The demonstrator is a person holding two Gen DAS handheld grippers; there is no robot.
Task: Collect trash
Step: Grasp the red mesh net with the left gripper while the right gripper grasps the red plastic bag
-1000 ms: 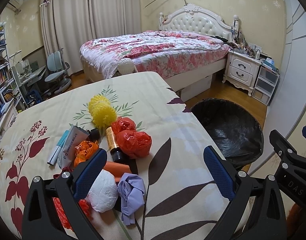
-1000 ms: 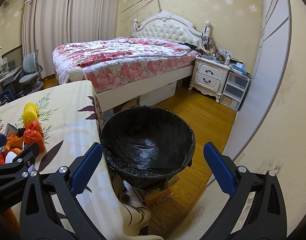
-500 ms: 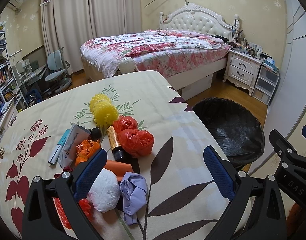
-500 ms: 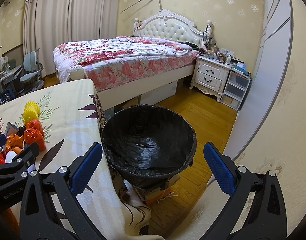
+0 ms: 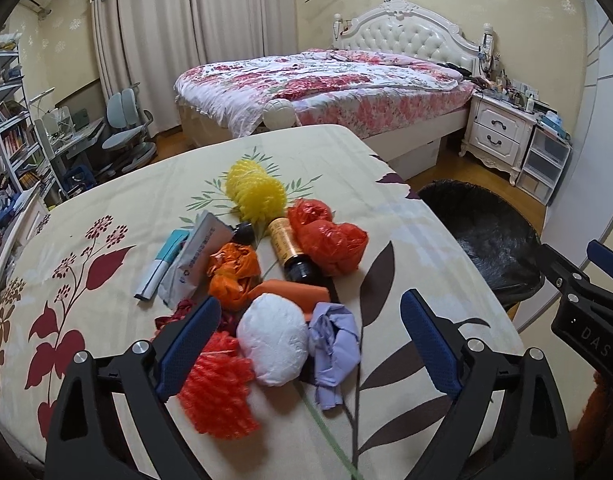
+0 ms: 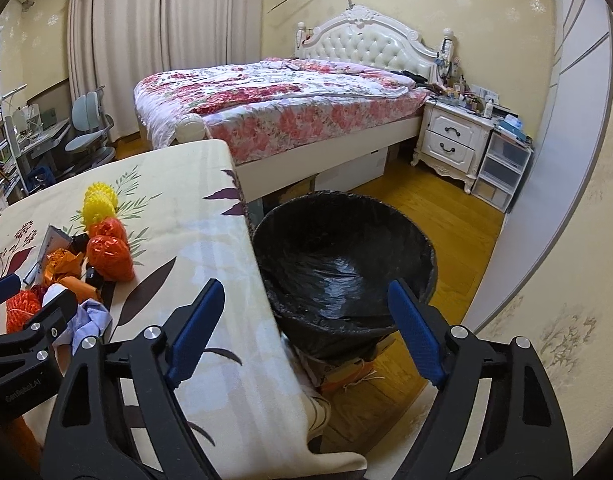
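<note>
Left wrist view: trash heap on the floral table [image 5: 386, 432], bin beside it.
Left gripper [image 5: 306, 344] hangs wide open, jaws just narrowing around a white wad [image 5: 272, 340] and purple glove [image 5: 334, 344], touching neither; right gripper [image 6: 306, 328], also open and narrowing, holds nothing above the black-lined bin [image 6: 346, 248].

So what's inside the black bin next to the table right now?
Only the black liner shows inside the bin; no trash is visible. Its near bottom is hidden behind the rim.

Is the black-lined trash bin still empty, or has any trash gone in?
Empty as far as visible: the trash bin shows only bare black liner inside, though its very bottom is hidden.
</note>
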